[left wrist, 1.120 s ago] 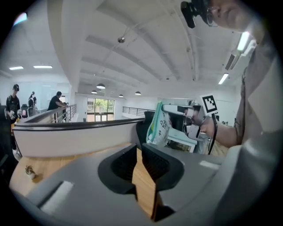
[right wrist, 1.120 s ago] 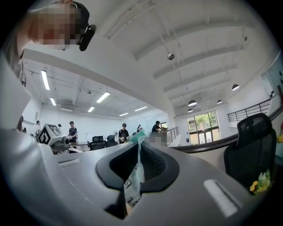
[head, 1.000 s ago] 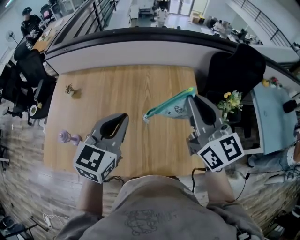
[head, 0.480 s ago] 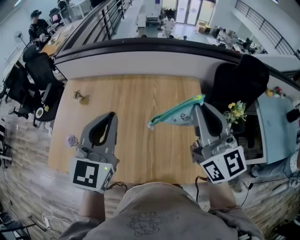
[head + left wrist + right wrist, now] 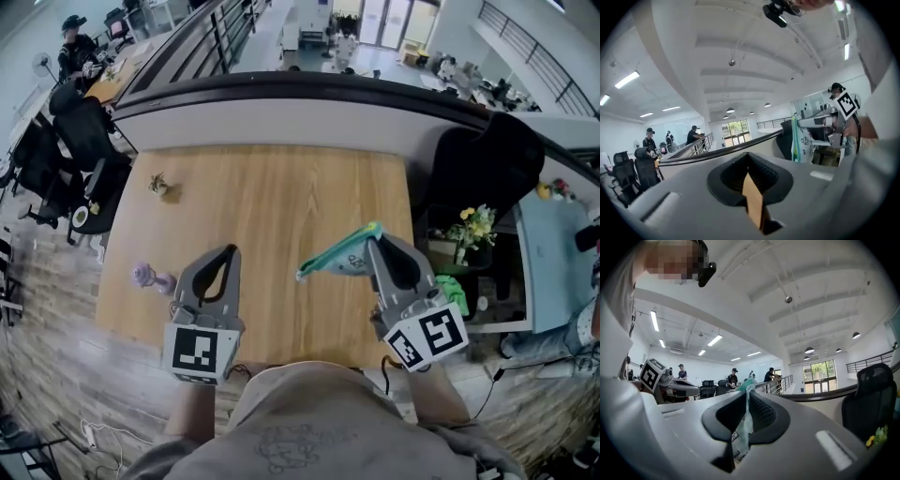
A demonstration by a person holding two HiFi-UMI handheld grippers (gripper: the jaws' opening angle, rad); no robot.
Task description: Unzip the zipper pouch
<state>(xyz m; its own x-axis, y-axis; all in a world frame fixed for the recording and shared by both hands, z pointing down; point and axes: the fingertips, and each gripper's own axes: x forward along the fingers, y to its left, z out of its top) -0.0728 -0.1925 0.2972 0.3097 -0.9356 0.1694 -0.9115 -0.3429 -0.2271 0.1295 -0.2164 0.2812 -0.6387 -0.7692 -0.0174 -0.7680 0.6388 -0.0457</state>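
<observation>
A teal zipper pouch (image 5: pixel 339 259) hangs in the air over the wooden table (image 5: pixel 272 187), slanting down to the left. My right gripper (image 5: pixel 374 243) is shut on its upper right end. In the right gripper view the pouch's fabric (image 5: pixel 742 432) is pinched between the jaws of that gripper (image 5: pixel 749 391). My left gripper (image 5: pixel 228 252) is shut with nothing in it, a hand's width left of the pouch's low end. In the left gripper view my left gripper (image 5: pixel 748 157) points upward, and the pouch (image 5: pixel 795 140) shows edge-on at the right.
A small purple object (image 5: pixel 150 277) lies near the table's left edge and a tiny figurine (image 5: pixel 157 184) sits further back. A black chair (image 5: pixel 478 159) and yellow flowers (image 5: pixel 473 225) stand to the right of the table. A curved dark ledge (image 5: pixel 281 89) borders the far side.
Both grippers have drawn back toward the table's near edge. The pouch came along with the right gripper and hangs lower in view. Neither grip has changed.
</observation>
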